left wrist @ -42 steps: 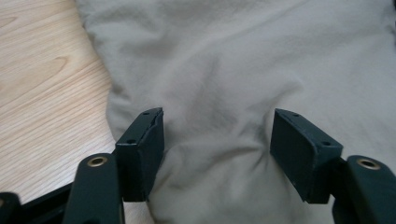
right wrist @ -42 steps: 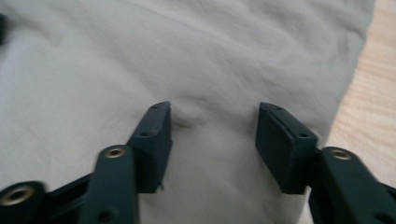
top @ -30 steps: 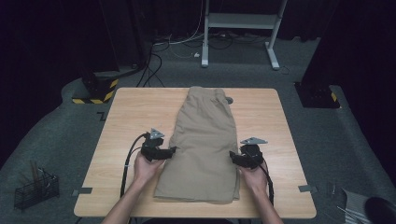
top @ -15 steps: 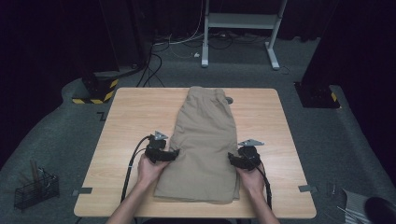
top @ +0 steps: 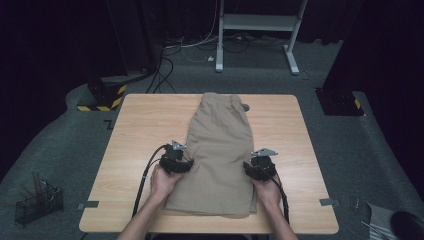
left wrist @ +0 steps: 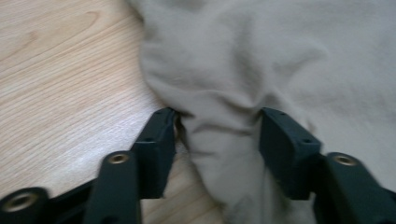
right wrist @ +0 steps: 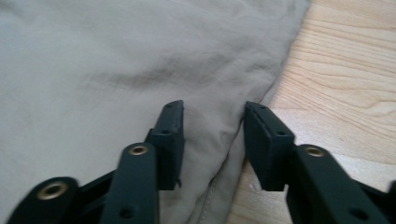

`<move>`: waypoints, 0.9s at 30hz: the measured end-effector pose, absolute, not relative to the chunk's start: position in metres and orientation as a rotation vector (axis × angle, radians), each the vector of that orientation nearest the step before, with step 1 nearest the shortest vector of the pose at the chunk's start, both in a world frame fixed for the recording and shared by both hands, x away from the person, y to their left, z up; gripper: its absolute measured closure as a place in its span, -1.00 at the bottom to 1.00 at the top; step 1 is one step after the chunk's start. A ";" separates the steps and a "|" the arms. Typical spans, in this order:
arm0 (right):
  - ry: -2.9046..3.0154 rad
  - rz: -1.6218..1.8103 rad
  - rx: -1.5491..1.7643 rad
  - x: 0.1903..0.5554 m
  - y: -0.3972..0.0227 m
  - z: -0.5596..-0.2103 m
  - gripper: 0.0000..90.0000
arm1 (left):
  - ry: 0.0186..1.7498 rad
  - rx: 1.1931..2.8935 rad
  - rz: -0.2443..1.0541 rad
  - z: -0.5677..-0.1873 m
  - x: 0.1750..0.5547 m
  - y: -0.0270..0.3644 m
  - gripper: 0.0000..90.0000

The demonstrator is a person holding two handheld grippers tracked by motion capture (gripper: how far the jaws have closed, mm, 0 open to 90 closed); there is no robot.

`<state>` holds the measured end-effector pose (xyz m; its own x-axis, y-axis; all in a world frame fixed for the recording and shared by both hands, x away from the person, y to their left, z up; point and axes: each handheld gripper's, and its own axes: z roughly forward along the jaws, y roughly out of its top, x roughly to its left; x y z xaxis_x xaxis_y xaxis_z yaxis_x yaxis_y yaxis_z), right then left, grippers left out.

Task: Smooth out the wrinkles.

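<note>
High view: folded beige cotton trousers lie mid-table, soft and limp. Left gripper bunches one edge, right gripper straddles the other seam; both jaws have just been closing.

1. My left gripper sits at the edge of the khaki garment, on the wooden table.
2. Its jaws have just been closing.
3. A bunched ridge of the fabric lies between them, wrinkled and touching both pads.
</note>
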<state>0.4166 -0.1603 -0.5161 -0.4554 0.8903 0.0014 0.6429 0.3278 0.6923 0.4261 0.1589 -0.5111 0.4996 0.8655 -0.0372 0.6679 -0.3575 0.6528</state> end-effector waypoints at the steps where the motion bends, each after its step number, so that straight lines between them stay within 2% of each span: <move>1: 2.219 0.893 1.358 0.417 -0.160 -0.516 0.39 | 1.249 2.135 0.417 -0.511 0.426 0.158 0.10; 13: 2.248 0.941 1.330 0.413 -0.158 -0.517 0.80 | 1.219 2.140 0.372 -0.510 0.427 0.157 0.57; 20: 2.260 0.954 1.316 0.413 -0.158 -0.518 0.89 | 1.197 2.121 0.361 -0.511 0.425 0.159 0.79; 27: 2.260 0.994 1.325 0.413 -0.162 -0.519 0.93 | 1.187 2.087 0.297 -0.513 0.429 0.167 0.87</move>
<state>0.4134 -0.1621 -0.5189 -0.5083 0.8592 0.0577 0.6230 0.3207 0.7134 0.4286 0.1671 -0.5126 0.5523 0.8219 -0.1393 0.6597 -0.3287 0.6758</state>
